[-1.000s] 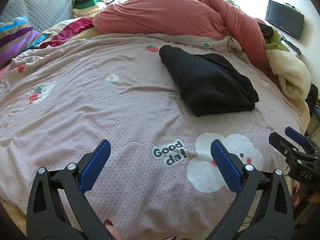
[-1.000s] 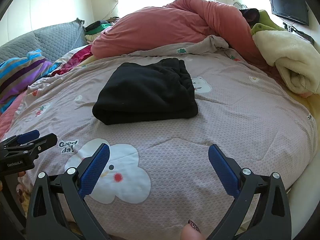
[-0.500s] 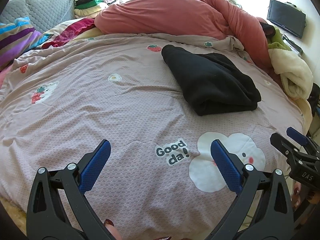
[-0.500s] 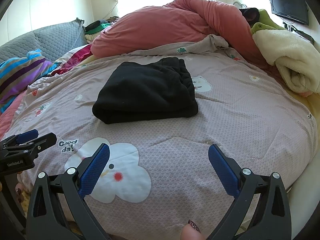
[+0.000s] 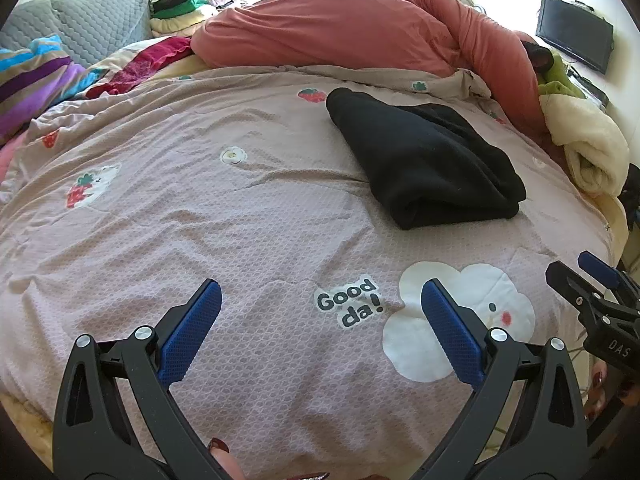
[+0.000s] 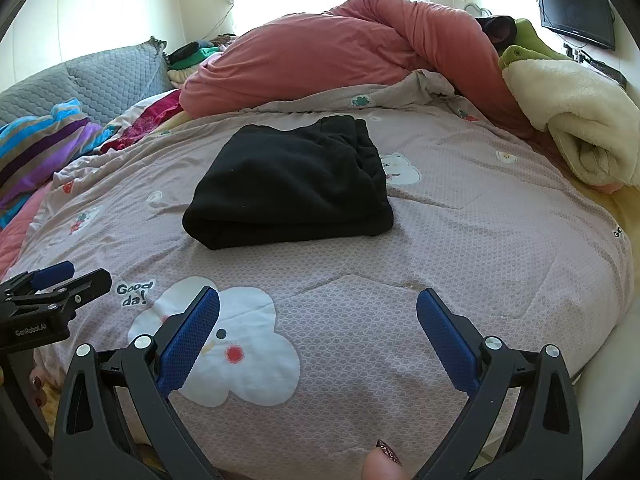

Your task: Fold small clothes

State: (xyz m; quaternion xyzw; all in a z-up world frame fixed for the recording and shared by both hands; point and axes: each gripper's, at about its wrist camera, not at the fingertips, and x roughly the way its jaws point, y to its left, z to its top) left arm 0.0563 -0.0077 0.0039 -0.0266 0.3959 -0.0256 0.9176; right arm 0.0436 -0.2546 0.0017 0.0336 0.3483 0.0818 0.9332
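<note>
A black garment (image 5: 428,160) lies folded into a thick rectangle on the mauve quilt (image 5: 200,216), also in the right wrist view (image 6: 292,184). My left gripper (image 5: 320,312) is open and empty, low over the quilt's near edge, well short of the garment. My right gripper (image 6: 318,316) is open and empty, above the white cloud print (image 6: 224,340), also short of the garment. Each gripper shows at the edge of the other's view, the right one (image 5: 592,288) and the left one (image 6: 52,284).
A big salmon duvet (image 5: 360,28) is heaped at the back. A cream blanket roll (image 6: 580,120) lies at the right. Striped and grey pillows (image 5: 48,64) sit at the left. A TV (image 6: 576,8) hangs on the wall at the right.
Both grippers have drifted slightly; the garment sits a little lower in the left wrist view. Both stay open and the garment has not moved on the quilt.
</note>
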